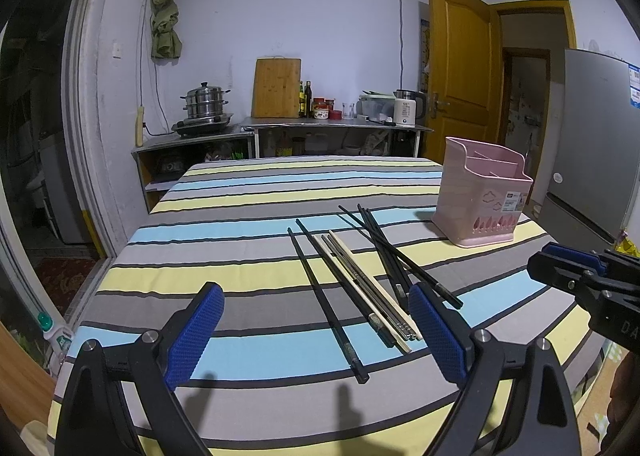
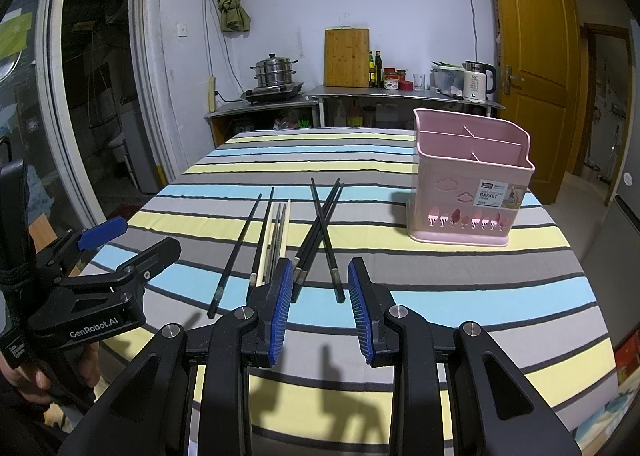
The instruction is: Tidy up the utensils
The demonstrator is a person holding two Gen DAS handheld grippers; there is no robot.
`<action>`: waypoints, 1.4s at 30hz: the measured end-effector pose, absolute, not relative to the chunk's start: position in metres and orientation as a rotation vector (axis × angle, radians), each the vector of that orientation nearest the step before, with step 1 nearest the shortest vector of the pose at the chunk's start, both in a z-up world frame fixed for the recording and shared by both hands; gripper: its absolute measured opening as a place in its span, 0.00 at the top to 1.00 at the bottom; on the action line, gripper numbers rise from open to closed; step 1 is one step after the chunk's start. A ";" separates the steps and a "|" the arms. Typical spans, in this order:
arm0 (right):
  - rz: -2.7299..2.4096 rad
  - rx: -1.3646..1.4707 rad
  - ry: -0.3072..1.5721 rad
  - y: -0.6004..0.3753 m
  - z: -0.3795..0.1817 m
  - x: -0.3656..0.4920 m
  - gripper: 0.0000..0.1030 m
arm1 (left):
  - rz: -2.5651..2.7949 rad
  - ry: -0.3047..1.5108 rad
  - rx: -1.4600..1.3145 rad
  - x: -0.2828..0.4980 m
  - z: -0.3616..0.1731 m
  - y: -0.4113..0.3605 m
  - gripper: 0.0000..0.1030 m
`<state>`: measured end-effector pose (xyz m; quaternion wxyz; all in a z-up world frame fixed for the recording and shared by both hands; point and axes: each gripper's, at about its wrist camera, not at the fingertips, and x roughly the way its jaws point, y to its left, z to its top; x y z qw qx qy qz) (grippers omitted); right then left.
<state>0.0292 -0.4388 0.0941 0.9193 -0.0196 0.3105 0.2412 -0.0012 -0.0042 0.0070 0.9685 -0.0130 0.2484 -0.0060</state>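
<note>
Several chopsticks lie loose on the striped tablecloth: black ones (image 1: 326,296) (image 2: 320,223), a pale wooden pair (image 1: 368,288) (image 2: 276,240) and metal ones (image 1: 372,296). A pink plastic utensil basket (image 1: 482,197) (image 2: 470,183) with dividers stands upright at the table's right, empty as far as I see. My left gripper (image 1: 316,324) is open, hovering above the near ends of the chopsticks. My right gripper (image 2: 318,296) is open, just short of the crossed black chopsticks. Each gripper shows in the other's view (image 1: 560,268) (image 2: 132,244).
The table (image 1: 240,215) (image 2: 440,296) has edges close on the left and right. Behind it stand a metal counter (image 1: 332,123) with a cutting board (image 2: 346,57), bottles, a kettle (image 2: 476,81) and a steamer pot (image 1: 206,101). A fridge (image 1: 592,143) and a door (image 2: 528,35) are at right.
</note>
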 end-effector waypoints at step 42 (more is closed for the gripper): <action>0.506 -0.061 0.675 -0.426 0.083 0.049 0.71 | -0.020 0.658 -0.091 0.045 -0.020 0.014 0.09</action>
